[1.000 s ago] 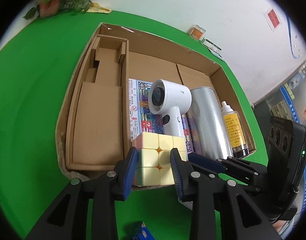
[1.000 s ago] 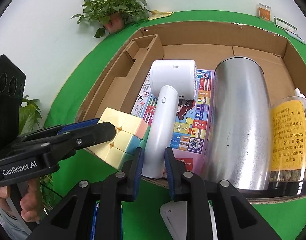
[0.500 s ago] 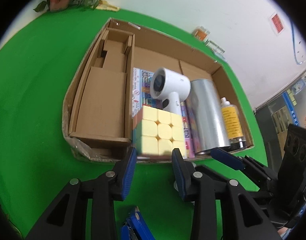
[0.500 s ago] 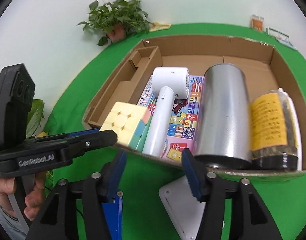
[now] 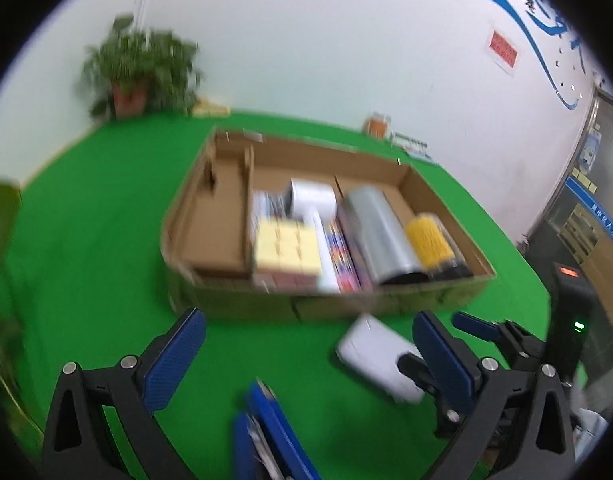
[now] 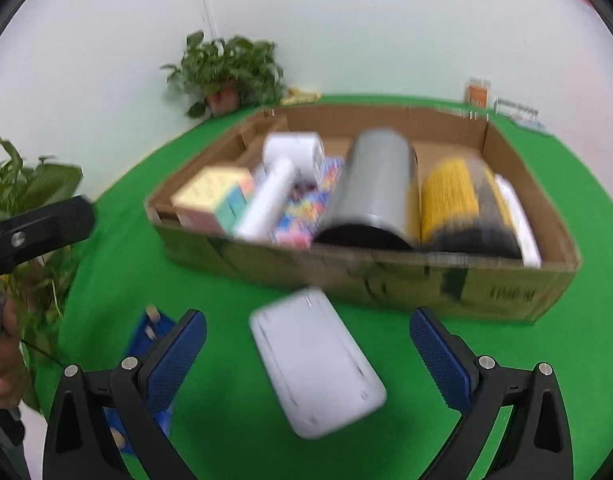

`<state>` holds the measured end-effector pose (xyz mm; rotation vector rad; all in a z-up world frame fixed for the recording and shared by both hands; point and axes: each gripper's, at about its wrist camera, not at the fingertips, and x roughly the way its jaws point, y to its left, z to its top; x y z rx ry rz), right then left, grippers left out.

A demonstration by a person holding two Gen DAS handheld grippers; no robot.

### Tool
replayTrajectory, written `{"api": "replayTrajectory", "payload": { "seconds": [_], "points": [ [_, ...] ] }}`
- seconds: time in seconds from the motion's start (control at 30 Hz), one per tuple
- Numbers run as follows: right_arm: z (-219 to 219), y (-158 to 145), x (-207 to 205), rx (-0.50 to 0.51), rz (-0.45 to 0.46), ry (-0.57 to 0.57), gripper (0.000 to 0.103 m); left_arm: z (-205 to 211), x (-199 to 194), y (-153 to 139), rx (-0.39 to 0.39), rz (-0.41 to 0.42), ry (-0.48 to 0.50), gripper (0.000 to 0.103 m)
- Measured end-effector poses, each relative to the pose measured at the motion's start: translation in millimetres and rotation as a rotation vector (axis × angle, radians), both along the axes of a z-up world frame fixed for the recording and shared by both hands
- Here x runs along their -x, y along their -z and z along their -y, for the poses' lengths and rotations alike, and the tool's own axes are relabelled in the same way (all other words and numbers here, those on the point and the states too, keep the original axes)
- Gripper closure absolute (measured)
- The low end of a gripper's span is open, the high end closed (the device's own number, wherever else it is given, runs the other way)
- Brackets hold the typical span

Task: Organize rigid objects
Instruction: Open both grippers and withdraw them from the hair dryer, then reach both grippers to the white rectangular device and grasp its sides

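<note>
Right wrist view, nearest first: the right hand-held gripper (image 6: 307,354) hangs with its blue pads spread wide, holding nothing, and the white flat case (image 6: 316,362) lies on the green bench (image 6: 446,420) between and slightly ahead of them. That case looks like the next thing to go away, so the sensible way is to come straight down over its middle and close across the short width, not the length. Its long axis runs diagonally, the near end toward the right pad and the far end pointing left of centre toward the cardboard box (image 6: 386,280); the wrist would want turning until the pads sit square to the long sides, or the case may twist out. It lies flat, so the pads must reach the bench surface to catch the thin edges.

Left of it a blue item (image 6: 150,334) lies on the bench, too blurred to name. The left hand-held gripper (image 5: 314,360) is likewise splayed and empty, off to the side.

Farther off, the box holds the pastel cube (image 6: 212,198) at its near left, a white hair dryer (image 6: 280,184) lying handle toward us, a silver cylinder (image 6: 372,184) and a yellow-labelled bottle (image 6: 452,196) on their sides. I judge the free floor behind the cylinder roomy enough for the case.
</note>
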<state>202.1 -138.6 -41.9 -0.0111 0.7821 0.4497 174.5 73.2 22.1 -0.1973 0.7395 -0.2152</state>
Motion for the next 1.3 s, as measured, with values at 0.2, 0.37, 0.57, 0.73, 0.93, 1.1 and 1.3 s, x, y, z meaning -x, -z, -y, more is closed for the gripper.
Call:
{"api": "replayTrajectory", "payload": {
  "seconds": [0.2,0.37,0.57,0.73,0.93,1.1,1.3],
  "points": [
    [16,44,-21,0.018,-0.114,-0.039,0.008,12,7,22,0.046,-0.106,0.02,0.001],
    [13,55,-21,-0.033,-0.18,-0.127,0.033,19,4,28,0.092,-0.169,0.073,0.001],
    [12,57,9,0.052,-0.146,-0.138,0.037,36,-8,41,0.184,-0.276,0.149,0.001],
    [61,59,30,0.024,-0.181,0.078,0.037,66,-19,50,0.201,-0.337,0.234,0.002],
    [83,58,67,-0.079,-0.242,0.12,0.035,101,-30,63,0.185,-0.394,0.314,0.008],
    [81,50,92,-0.046,-0.099,0.118,0.003,115,-32,76,0.161,-0.441,0.332,0.009],
    [71,53,82,-0.058,-0.114,0.137,0.003,127,-44,90,0.209,-0.513,0.387,0.034]
  ]
}}
